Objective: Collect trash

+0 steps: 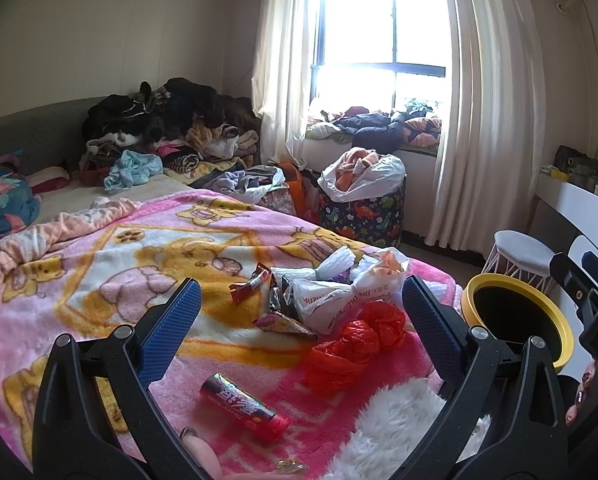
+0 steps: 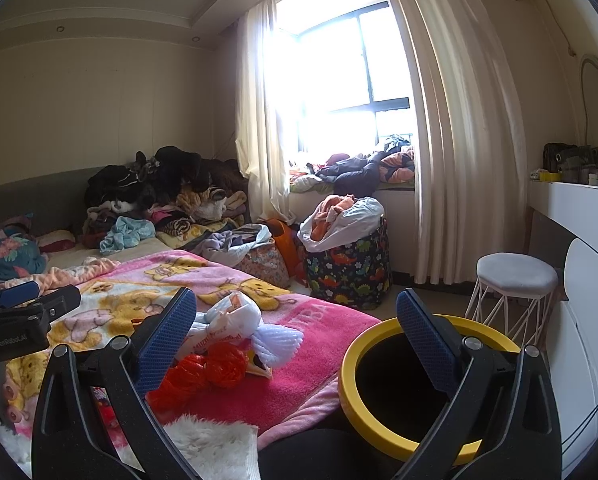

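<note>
**On the pink blanket, trash waits and both claws are empty**

At the lower centre of the left wrist view, the trash lies scattered on the pink cartoon blanket (image 1: 111,264): a red snack tube (image 1: 245,408) nearest the camera, a crumpled red plastic bag (image 1: 355,340) just beyond it, and behind that a heap of white printed bags (image 1: 339,296) with foil wrappers (image 1: 255,284) touching its left side. At the right edge of that frame stands the yellow-rimmed bin (image 1: 515,320), just off the bed's corner; its dark inside looks empty.

The left gripper (image 1: 297,320) is spread wide, its blue pads on either side of the pile in the frame, gripping nothing. The right gripper (image 2: 297,340) is equally wide and also holds nothing; in its view the left pad sits over the bags and the right pad over the bin's mouth, so it hangs between bed and bin.

My judgement is that collecting has barely begun: no piece is picked up yet and this is the approach to a first grab. The next move calls for lowering one claw onto a single item, most likely the red bag or the tube, and closing firmly. The bag is soft and will crush, so the pads must bite deep; the tube may roll on the plush fabric. Then comes a short carry to the right, over the yellow rim.
</note>
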Available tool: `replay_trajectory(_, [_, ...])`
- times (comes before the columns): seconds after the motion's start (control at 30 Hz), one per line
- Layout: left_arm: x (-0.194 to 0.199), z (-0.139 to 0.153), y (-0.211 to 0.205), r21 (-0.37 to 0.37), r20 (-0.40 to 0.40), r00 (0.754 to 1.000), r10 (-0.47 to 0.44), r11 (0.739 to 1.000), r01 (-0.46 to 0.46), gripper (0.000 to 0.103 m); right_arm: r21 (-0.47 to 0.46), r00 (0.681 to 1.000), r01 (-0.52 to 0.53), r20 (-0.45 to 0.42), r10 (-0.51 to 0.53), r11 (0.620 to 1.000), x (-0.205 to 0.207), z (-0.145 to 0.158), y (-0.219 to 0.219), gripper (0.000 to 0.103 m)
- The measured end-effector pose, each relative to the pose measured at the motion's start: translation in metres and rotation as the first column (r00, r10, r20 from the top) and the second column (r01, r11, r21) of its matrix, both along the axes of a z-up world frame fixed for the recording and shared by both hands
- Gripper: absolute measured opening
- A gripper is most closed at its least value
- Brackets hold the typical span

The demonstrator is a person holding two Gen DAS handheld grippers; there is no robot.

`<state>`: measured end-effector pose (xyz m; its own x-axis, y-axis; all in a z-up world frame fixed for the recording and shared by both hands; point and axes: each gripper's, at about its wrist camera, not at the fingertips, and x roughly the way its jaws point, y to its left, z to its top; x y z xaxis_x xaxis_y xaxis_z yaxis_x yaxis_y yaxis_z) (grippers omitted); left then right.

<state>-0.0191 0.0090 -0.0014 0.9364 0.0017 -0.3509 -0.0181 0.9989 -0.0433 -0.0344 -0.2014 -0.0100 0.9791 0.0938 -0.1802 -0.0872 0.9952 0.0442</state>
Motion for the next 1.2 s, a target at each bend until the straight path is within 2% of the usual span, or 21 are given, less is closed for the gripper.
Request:
replay_trajectory(0.23, [0.003, 0.010, 0.001, 0.004, 0.002, 1.000, 0.027, 1.000, -0.027, 0.092, 0.002, 0.999, -0.049, -0.007, 0.049, 0.999, 0.005, 0.003, 0.011, 0.097])
replay_trajectory(0.43, [0.002, 0.008, 0.010, 0.002, 0.007, 0.998, 0.063, 0.998, -0.063, 0.092, 0.002, 0.988, -0.150, -0.031, 0.150, 0.989, 0.011, 0.003, 0.036, 0.097])
replay_trajectory(0.8, [0.002, 0.003, 0.044, -0.018, -0.008, 0.988, 0.152, 0.988, -0.152, 0.092, -0.043, 0.944, -0.322, -0.095, 0.317, 0.946, 0.028, 0.007, 0.082, 0.097])
replay_trajectory(0.93, [0.002, 0.001, 0.057, -0.026, -0.017, 0.983, 0.185, 0.982, -0.186, 0.092, -0.031, 0.925, -0.366, -0.118, 0.360, 0.930, 0.037, 0.010, 0.095, 0.097])
replay_trajectory(1.07, [0.002, -0.003, 0.067, -0.025, -0.030, 0.977, 0.212, 0.977, -0.213, 0.092, 0.004, 0.918, -0.371, -0.148, 0.368, 0.928, 0.050, 0.011, 0.104, 0.097])
replay_trajectory(1.2, [0.005, -0.011, 0.076, -0.016, -0.059, 0.969, 0.238, 0.971, -0.240, 0.092, 0.033, 0.924, -0.336, -0.184, 0.336, 0.941, 0.067, 0.006, 0.111, 0.097])
